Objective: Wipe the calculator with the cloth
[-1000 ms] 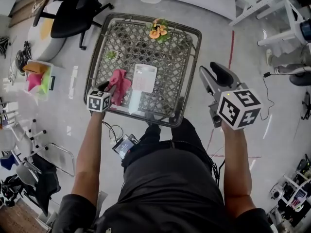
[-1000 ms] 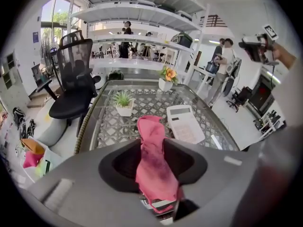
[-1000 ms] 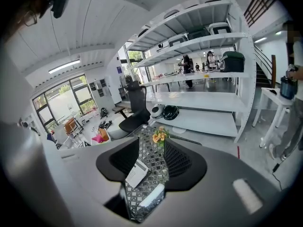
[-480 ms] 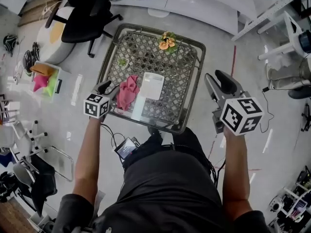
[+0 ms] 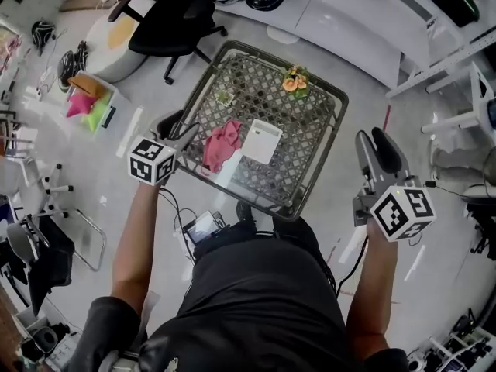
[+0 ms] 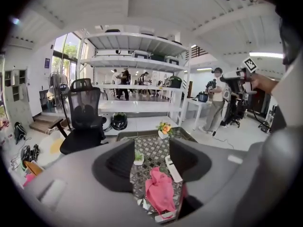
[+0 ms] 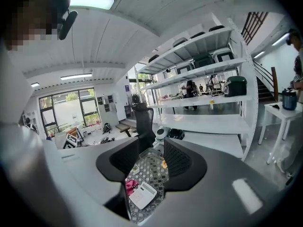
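Note:
A pink cloth (image 5: pixel 222 144) lies crumpled on the lattice table (image 5: pixel 310 178), just left of the white calculator (image 5: pixel 262 142). My left gripper (image 5: pixel 180 125) hangs off the table's left edge, well above it and clear of the cloth. Its jaws have just been opening and hold nothing. Through them, in the left gripper view, the cloth (image 6: pixel 160 191) and the calculator (image 6: pixel 173 170) show far below my left gripper (image 6: pixel 152 161). My right gripper (image 5: pixel 375 139) is off the table's right side, open and empty. Between the jaws of my right gripper (image 7: pixel 151 162) the calculator (image 7: pixel 142 195) and the cloth (image 7: pixel 129 185) appear far down.
An orange flower pot (image 5: pixel 293 81) and a small green plant (image 5: pixel 225 96) stand at the table's far side. A black office chair (image 5: pixel 177 20) is beyond the table. A bin of coloured cloths (image 5: pixel 88 103) sits on the floor at left, and a small device (image 5: pixel 203 228) lies near the person's feet.
My left gripper has left the pink cloth, risen and opened wider. The right gripper has risen too. The cloth and the calculator stay on the table.

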A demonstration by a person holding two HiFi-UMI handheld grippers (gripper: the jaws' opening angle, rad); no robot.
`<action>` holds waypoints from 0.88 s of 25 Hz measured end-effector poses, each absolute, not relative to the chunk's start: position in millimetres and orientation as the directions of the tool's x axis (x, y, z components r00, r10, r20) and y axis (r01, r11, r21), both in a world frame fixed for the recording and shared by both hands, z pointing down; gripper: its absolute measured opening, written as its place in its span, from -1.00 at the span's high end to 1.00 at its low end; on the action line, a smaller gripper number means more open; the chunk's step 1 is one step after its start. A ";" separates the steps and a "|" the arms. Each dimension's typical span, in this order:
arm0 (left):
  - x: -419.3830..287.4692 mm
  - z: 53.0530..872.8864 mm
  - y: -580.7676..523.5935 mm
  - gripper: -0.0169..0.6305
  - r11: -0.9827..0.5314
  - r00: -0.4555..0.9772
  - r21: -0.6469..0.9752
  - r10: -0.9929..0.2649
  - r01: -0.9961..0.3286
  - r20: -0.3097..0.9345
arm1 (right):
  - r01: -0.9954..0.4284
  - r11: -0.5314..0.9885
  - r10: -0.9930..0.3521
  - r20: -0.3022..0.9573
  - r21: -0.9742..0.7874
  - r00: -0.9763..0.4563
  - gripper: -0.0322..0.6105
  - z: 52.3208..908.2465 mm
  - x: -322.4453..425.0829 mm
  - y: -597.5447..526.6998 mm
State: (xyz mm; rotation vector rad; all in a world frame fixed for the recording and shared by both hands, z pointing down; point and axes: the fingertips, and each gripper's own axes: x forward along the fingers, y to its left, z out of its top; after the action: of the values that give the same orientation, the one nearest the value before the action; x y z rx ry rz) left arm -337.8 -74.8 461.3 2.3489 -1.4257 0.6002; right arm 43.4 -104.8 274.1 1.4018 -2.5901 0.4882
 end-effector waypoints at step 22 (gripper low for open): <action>-394.0 319.2 2.3 0.18 -0.293 0.271 -0.058 -0.931 -0.954 0.245 | -0.803 0.587 -0.805 0.035 -0.103 -0.592 0.40 165.4 32.7 -49.1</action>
State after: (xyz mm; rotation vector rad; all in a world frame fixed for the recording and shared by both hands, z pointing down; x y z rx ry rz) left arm -394.0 2.3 319.2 2.4222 -1.8035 0.3548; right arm 32.7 -49.1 165.4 1.4249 -2.8116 0.1707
